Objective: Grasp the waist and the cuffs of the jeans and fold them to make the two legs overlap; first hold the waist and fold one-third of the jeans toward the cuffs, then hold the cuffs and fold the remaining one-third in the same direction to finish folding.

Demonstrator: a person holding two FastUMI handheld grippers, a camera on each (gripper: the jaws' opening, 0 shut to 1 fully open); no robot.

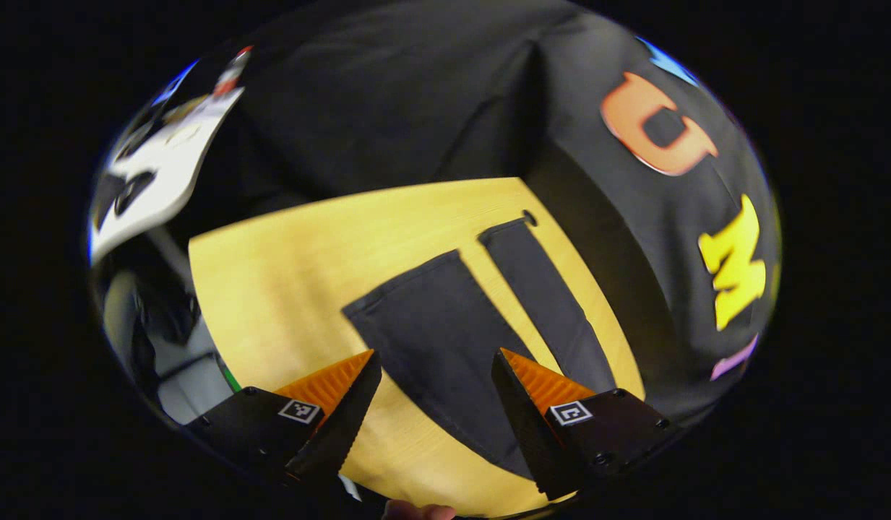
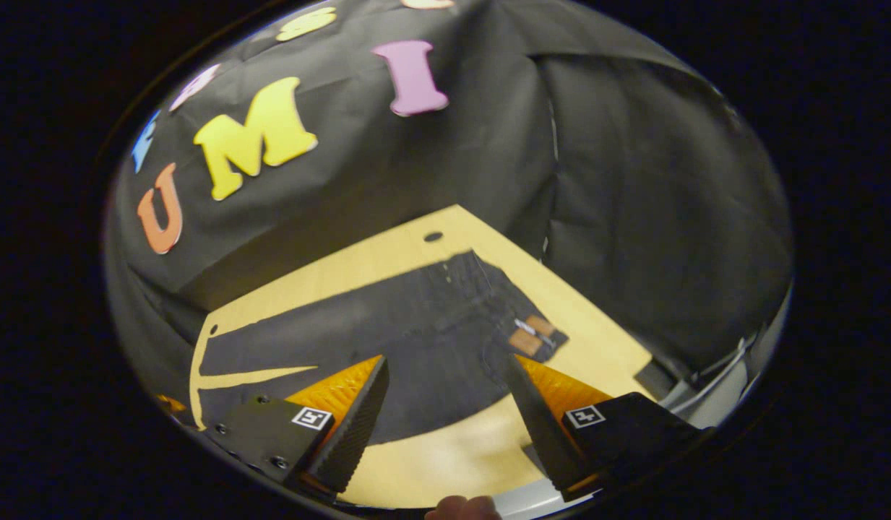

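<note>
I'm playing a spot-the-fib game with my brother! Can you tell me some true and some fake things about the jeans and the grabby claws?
1. The jeans lie spread flat on the wooden table. True.
2. The left gripper is pinching a cuff. False: it is open, holding nothing.
3. The two legs lie apart, with table showing between. True.
4. The right gripper is shut on the waist. False: it is open above the jeans.

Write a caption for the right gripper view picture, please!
Open right gripper hovers above dark jeans spread flat on a yellow table.
</note>
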